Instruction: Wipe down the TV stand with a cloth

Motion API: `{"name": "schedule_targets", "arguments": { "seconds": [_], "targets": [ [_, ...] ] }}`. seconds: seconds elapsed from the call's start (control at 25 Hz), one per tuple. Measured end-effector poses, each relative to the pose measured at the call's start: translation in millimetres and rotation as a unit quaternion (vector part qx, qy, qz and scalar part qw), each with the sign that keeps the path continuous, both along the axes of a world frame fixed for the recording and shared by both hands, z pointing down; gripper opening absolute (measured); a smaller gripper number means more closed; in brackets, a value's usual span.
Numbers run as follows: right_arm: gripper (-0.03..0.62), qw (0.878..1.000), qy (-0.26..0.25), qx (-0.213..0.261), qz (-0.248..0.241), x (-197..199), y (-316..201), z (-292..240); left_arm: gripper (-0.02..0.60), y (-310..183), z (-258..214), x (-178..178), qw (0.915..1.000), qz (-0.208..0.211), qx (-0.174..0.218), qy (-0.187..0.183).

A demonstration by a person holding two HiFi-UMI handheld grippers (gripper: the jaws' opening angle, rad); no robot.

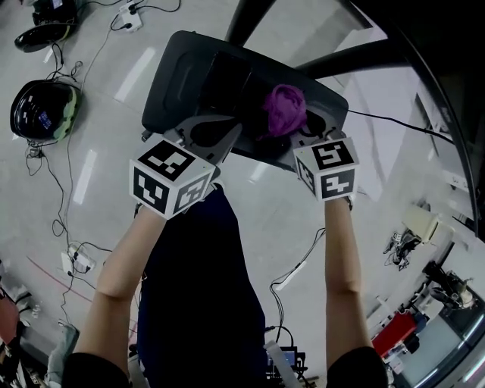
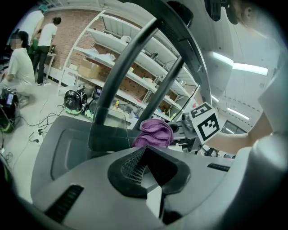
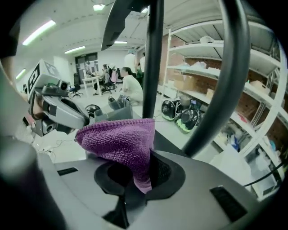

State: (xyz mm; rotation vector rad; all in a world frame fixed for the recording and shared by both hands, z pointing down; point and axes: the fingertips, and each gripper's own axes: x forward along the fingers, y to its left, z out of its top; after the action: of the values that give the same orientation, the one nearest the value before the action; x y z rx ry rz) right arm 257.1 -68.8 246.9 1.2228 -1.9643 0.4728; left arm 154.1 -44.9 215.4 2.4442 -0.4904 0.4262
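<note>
The stand's base (image 1: 170,83) is a dark, flat slab with rounded corners lying on the pale floor (image 1: 258,204), and its near edge runs right under both of my tools. From its far side two black poles (image 1: 250,19) climb steeply out of the head view, so they cut up the room above that far half, while the sunken left part of the slab lies bare. On the near side the floor beyond the edge is open. To the left, thin cables (image 1: 64,174) trail across it, and a round black helmet (image 1: 42,110) sits well apart from the slab. Behind the poles in my left gripper view, white shelves (image 2: 135,49) stand against a brick wall (image 2: 76,31), with people (image 2: 45,36) far off at the left. My right tool (image 1: 297,127) is clamped on the purple cloth (image 1: 284,108): in its own view a fold is pinched between the jaws and the rest bunches up above them. The cloth hangs over the right part of the base, near the feet of the poles; I cannot tell whether it touches the surface. My left tool (image 1: 216,135) has its jaws together with nothing between them. It is poised over the near edge of the base, just left of the cloth and apart from it.
</note>
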Motion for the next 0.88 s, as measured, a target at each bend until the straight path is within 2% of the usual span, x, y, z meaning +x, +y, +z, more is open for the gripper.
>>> {"name": "schedule_targets", "arguments": {
  "seconds": [0.2,0.32,0.44,0.56,0.76,0.84,0.88],
  "targets": [
    [0.075,0.998,-0.054,-0.028,-0.033,-43.2,-4.7,7.7,0.006,3.3,6.8,-22.3,0.9998,-0.008,-0.001,-0.016],
    [0.075,0.997,-0.043,-0.032,-0.053,-60.0,-12.0,16.4,0.006,2.6,10.3,-31.1,0.9997,-0.018,-0.007,-0.018],
    [0.075,0.997,0.022,-0.018,-0.075,-67.4,-23.6,29.4,0.006,1.9,11.4,-32.2,0.9996,-0.022,-0.01,-0.015],
    [0.075,0.989,0.103,0.006,-0.11,-74.8,-34.2,39.3,0.006,1.7,12.9,-33.6,0.9996,-0.024,-0.012,-0.012],
    [0.075,0.952,0.239,0.052,-0.186,-80.1,-40.2,47.9,0.006,2.5,14.5,-34.0,0.9995,-0.024,-0.016,-0.011],
    [0.075,0.94,0.265,0.055,-0.205,-80.3,-38.7,49.3,0.006,2.7,14.1,-33.3,0.9995,-0.024,-0.018,-0.01],
    [0.074,0.939,0.268,0.052,-0.208,-79.7,-37.8,49.7,0.006,2.9,13.6,-33.0,0.9995,-0.024,-0.019,-0.009]
  ]
}}
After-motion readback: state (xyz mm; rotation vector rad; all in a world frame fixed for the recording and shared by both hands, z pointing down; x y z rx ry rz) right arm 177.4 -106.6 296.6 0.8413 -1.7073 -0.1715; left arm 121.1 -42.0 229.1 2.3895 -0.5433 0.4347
